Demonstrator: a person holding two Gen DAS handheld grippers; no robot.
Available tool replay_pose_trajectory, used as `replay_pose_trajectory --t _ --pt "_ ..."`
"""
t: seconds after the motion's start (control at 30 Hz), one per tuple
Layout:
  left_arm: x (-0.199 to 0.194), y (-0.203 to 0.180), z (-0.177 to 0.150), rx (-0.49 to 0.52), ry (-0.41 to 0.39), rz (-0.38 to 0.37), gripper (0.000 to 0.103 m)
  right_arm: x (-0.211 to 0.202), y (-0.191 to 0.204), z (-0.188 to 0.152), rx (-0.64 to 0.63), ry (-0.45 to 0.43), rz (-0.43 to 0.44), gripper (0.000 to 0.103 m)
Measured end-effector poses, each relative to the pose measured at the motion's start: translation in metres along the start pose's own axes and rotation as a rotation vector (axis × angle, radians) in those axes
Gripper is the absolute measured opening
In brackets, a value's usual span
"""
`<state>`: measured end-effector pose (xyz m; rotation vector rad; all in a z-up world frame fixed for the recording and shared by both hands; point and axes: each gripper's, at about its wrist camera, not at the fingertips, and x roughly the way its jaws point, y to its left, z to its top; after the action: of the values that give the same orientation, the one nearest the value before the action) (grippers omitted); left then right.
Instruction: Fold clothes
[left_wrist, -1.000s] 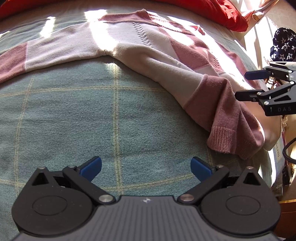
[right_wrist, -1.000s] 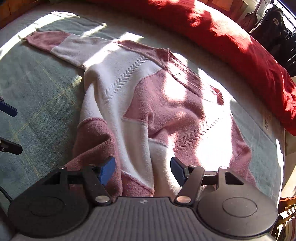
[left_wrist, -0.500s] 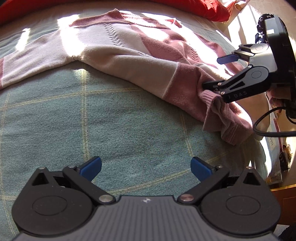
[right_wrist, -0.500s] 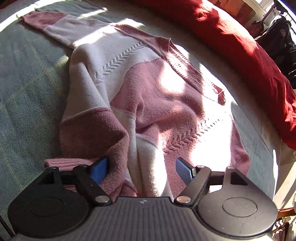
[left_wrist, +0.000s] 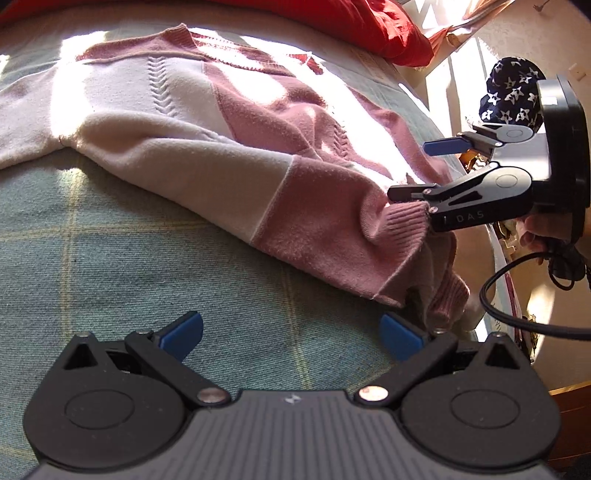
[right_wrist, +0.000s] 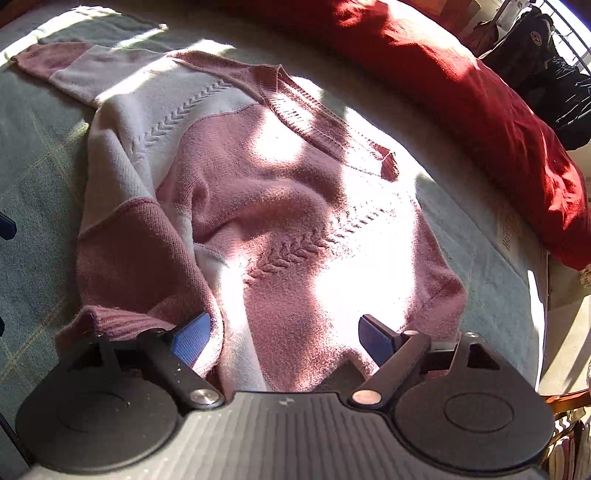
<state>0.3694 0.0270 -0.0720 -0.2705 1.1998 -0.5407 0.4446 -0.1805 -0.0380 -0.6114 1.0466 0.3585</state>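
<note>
Pink-and-cream knit sweater (right_wrist: 280, 206) lies on green checked bedspread (left_wrist: 110, 266). Right gripper (left_wrist: 417, 170) wide open w/ ribbed hem over lower finger; left gripper (left_wrist: 291, 332) wide open, holding nothing.

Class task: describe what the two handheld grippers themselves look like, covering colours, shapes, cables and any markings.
Both are matte black. The left gripper has a ribbed body, two round discs, silver pivot bolts and blue finger pads. The right gripper shows the same blue pads, a boxy black housing, the letters "DAS" on one linkage, and a black cable trailing below.
</note>
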Motion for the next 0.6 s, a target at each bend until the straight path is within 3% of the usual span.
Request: replay_pose_trajectory --t 0.07,0.17,0.27,0.4,0.5,0.6 --pt "0.009 -0.002 0.001 -0.026 0.005 -0.051 0.101 0.003 -0.006 -0.006 -0.027 0.023 -0.059 0.089" --pt "0.025 0.001 0.000 -0.114 0.026 -0.134 0.100 -0.001 -0.021 -0.017 0.022 0.015 -0.042 0.089" --pt "0.032 -0.007 -0.003 -0.107 0.018 -0.121 0.100 -0.008 -0.032 -0.026 0.084 0.003 -0.006 0.089" --pt "0.027 -0.032 -0.011 0.082 0.012 -0.063 0.099 -0.014 -0.033 -0.035 0.111 -0.017 0.023 0.089" --pt "0.023 -0.048 -0.023 0.249 0.057 -0.016 0.099 -0.018 -0.033 -0.041 0.132 -0.033 0.046 0.089" --pt "0.019 -0.049 -0.035 0.314 0.104 0.038 0.099 -0.027 -0.026 -0.037 0.146 -0.067 0.126 0.089"
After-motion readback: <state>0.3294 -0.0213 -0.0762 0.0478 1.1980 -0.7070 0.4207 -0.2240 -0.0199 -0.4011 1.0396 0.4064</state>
